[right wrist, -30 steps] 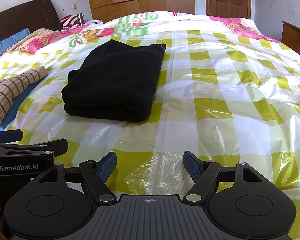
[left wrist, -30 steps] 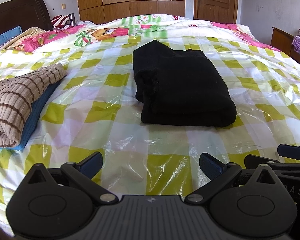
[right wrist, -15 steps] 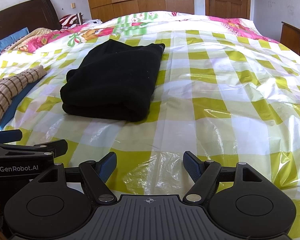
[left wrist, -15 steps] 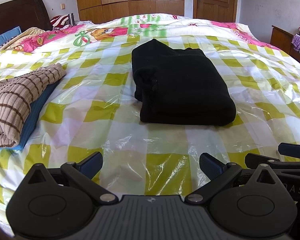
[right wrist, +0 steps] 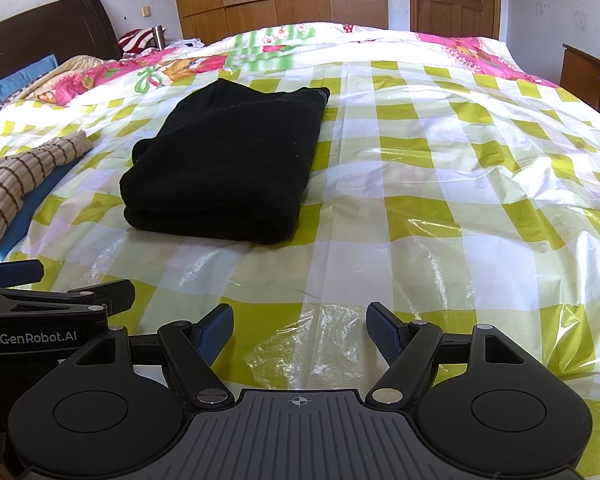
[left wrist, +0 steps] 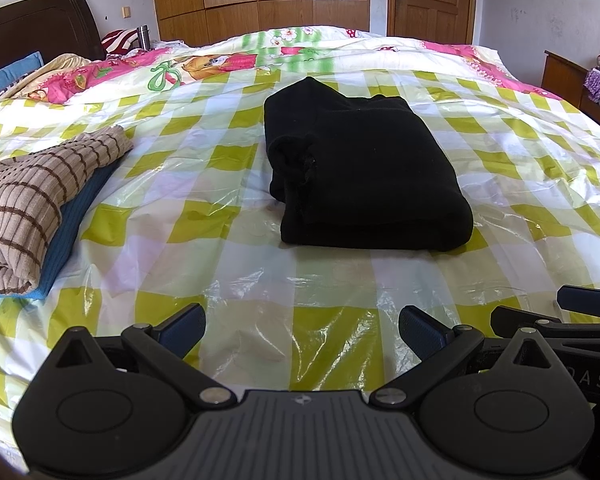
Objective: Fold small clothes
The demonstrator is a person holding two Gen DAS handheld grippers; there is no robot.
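Observation:
A black garment (left wrist: pixel 364 172) (right wrist: pixel 228 168) lies folded into a thick rectangle on the green-and-white checked plastic sheet (left wrist: pixel 228 232) (right wrist: pixel 440 184) covering the bed. My left gripper (left wrist: pixel 302 330) hovers near the bed's front edge, well short of the garment, open with nothing between its fingers. My right gripper (right wrist: pixel 300 330) is beside it, also open and empty, with the garment ahead to its left. At the left, a folded brown striped garment (left wrist: pixel 32 196) (right wrist: pixel 16 184) rests on a blue folded one (left wrist: pixel 76 224).
A dark headboard (left wrist: pixel 36 28), pillows and a floral quilt (left wrist: pixel 220 60) lie at the far side of the bed. Wooden wardrobes and a door (left wrist: pixel 432 0) stand behind. A low wooden cabinet (left wrist: pixel 568 76) is at the right.

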